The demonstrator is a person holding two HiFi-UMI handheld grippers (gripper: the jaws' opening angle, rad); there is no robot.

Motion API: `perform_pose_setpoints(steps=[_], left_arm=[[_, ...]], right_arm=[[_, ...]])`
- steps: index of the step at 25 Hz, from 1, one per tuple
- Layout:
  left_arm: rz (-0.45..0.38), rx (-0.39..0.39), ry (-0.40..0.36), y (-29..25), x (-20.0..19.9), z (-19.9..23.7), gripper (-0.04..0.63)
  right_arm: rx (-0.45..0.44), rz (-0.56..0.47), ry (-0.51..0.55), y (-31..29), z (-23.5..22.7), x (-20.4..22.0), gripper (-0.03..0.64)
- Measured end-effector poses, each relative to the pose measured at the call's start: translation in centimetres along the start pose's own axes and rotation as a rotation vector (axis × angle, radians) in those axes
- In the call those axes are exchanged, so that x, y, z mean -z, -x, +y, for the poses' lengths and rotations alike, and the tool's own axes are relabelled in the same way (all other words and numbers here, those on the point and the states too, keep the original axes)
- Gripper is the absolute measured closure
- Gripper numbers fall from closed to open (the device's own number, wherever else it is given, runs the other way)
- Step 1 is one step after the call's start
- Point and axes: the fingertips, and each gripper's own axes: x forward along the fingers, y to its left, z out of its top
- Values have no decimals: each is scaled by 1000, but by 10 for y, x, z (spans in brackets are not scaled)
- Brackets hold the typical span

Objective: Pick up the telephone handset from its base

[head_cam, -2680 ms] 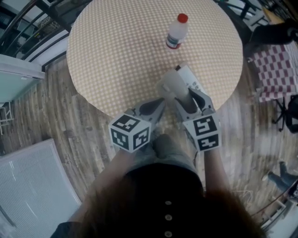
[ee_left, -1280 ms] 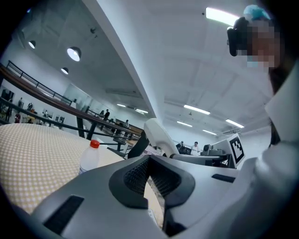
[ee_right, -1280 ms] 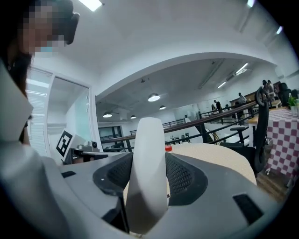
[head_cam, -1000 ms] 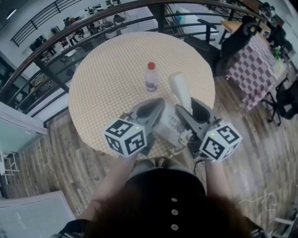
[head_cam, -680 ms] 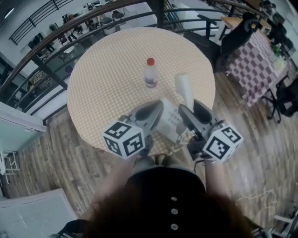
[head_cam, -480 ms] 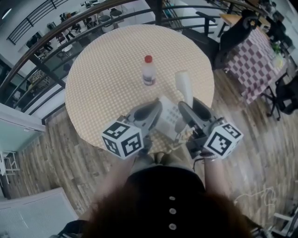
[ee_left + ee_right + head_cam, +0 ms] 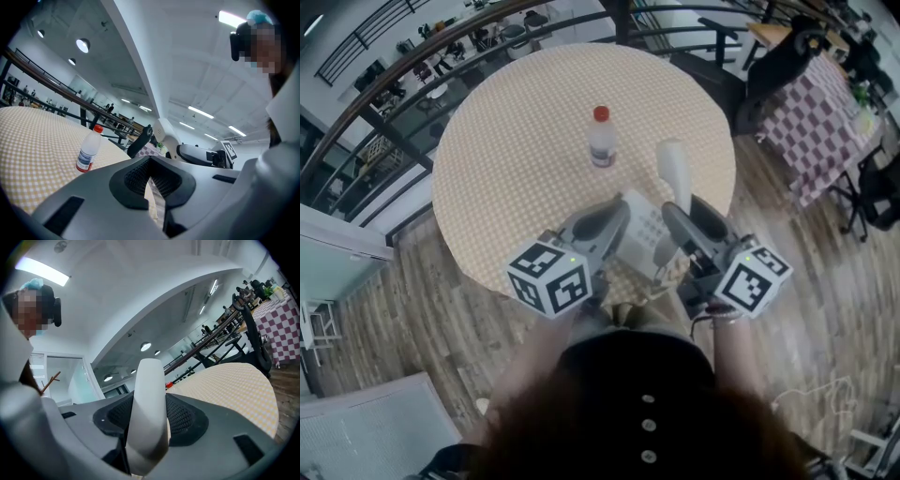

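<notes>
Bottle [image 7: 600, 138] stands near the centre of the tabletop [image 7: 506, 159]. Telephone base [image 7: 640, 236] lies at the near edge, between left gripper [image 7: 602, 223] and right gripper [image 7: 686, 217]. Handset [image 7: 675, 171] sits between the right gripper's jaws, right of the bottle, behind and right of the base.

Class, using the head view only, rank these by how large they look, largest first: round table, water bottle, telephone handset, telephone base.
1. round table
2. telephone base, though partly covered
3-4. telephone handset and water bottle look alike. The handset seems nearer the camera, so I won't rank them.
</notes>
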Motion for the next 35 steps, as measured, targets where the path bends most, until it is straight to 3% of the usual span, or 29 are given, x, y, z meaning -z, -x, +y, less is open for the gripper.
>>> perform_pose_setpoints(steps=[35], left_arm=[[20,-20,14,-3,2,9,588]], right_arm=[[-24,27,10,-11,-2,-5,396]])
